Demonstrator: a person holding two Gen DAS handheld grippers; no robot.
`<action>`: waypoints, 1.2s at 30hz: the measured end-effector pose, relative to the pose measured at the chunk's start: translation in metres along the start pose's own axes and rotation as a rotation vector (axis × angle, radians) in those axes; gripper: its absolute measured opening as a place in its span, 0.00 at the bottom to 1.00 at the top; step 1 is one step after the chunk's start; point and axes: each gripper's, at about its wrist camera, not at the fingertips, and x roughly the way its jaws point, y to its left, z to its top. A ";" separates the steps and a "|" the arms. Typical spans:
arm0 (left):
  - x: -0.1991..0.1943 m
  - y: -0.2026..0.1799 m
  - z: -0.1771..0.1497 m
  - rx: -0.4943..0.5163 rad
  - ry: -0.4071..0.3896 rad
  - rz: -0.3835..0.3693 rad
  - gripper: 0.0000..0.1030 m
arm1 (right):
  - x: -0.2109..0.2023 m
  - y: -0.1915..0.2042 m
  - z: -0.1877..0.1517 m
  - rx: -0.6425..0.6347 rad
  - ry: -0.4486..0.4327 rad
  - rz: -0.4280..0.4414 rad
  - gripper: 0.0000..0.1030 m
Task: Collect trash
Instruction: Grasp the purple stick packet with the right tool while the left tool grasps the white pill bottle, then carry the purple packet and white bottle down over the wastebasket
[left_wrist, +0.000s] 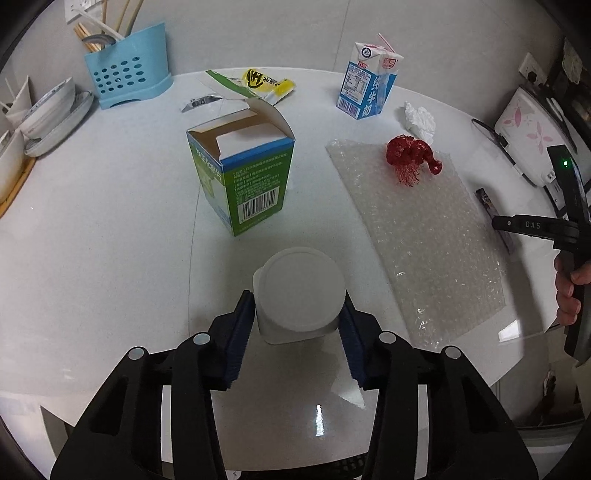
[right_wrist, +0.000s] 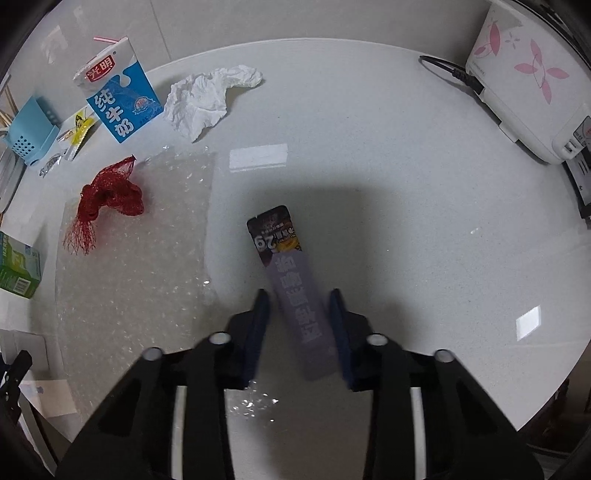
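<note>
Left gripper (left_wrist: 298, 312) clamped on white cup (left_wrist: 301, 293), right gripper (right_wrist: 300, 325) narrowed around dark wrapper (right_wrist: 291, 280), contact unclear, on table (right_wrist: 406, 206).

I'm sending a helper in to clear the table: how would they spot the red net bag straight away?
Start at the round white table and find the clear sheet of bubble wrap lying flat on it. The red net bag sits bunched up on the far end of that sheet, near the crumpled tissue. It is the only red thing, with loose threads fraying out.
</note>
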 end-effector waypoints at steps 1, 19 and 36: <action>0.000 0.001 0.001 0.003 -0.002 -0.005 0.43 | 0.001 0.003 0.000 -0.001 0.004 -0.006 0.18; -0.031 0.008 0.008 0.044 -0.042 -0.026 0.42 | -0.048 0.026 -0.027 0.036 -0.096 -0.032 0.13; -0.076 -0.014 -0.057 -0.023 -0.059 0.045 0.42 | -0.112 0.041 -0.114 -0.047 -0.189 0.074 0.13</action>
